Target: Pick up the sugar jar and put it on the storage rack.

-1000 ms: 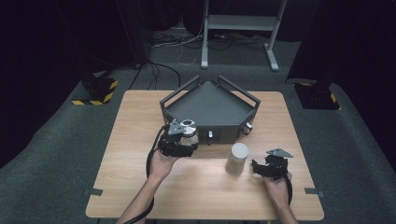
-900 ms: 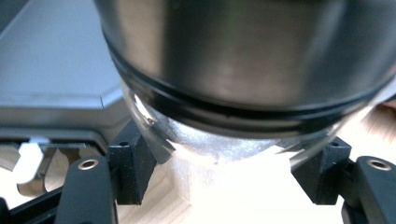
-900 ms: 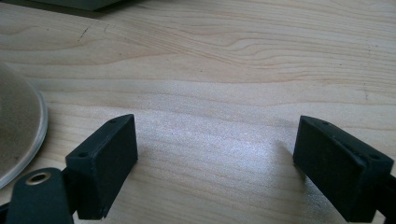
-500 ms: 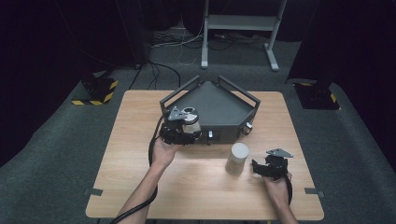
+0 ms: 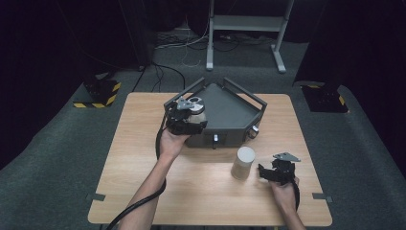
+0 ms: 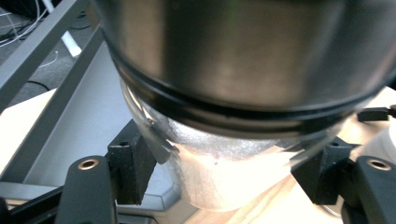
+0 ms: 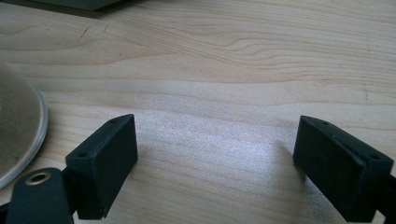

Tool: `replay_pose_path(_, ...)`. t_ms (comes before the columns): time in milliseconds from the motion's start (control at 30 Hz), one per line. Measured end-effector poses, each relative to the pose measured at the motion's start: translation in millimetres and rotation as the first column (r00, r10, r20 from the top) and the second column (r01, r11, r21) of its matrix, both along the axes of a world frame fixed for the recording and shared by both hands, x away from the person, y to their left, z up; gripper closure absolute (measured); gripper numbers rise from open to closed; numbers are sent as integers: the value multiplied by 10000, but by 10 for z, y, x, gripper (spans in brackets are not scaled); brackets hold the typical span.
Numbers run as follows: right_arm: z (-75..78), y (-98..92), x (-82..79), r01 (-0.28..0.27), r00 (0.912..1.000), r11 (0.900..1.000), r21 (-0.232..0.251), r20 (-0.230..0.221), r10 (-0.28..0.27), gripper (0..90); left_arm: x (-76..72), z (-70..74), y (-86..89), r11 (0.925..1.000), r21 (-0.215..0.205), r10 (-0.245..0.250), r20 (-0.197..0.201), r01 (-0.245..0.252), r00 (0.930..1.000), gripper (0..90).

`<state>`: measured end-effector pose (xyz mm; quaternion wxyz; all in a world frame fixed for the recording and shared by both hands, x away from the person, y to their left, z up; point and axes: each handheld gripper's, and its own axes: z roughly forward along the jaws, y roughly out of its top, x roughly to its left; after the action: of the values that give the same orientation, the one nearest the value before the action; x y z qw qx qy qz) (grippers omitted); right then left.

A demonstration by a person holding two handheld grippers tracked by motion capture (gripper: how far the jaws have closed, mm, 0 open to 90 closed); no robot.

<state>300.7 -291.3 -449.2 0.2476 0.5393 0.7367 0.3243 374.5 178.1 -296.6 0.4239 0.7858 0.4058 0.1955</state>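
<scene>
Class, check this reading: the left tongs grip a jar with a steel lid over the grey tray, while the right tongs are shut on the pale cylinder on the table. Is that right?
Not quite. The right tongs are open with nothing between them, as the right gripper view shows; the pale cylinder stands apart beside them. The left tongs do grip the jar over the grey tray.

A: Does any lettering, label, brand or number stand on the grey tray (image 5: 230, 108)?

B: None can be read there. Nor on the jar (image 6: 243, 93) above the tray's left edge, nor on the cylinder (image 5: 243, 163) in front of the tray; surfaces plain or blurred.
</scene>
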Motion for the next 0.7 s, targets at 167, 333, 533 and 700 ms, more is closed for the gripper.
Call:
replay_pose_path(167,-1,-1,0,-8,10000,10000,-2,8,8,132,80,-9,-54,9994,138,322,-36,-321,9995,314)
replay_pose_path(333,0,0,0,-3,10000,10000,0,3,3,132,122,-90,-155,9962,1,866,160,-866,9961,314)
replay_pose_path(533,-1,0,-2,-3,10000,10000,-2,9,3,133,72,-455,-429,9231,-2856,2699,44,-2574,9629,313)
replay_pose_path(700,-1,0,-2,-2,10000,10000,0,6,2,133,116,-484,-439,9167,-2957,2793,-65,-2687,9602,314)
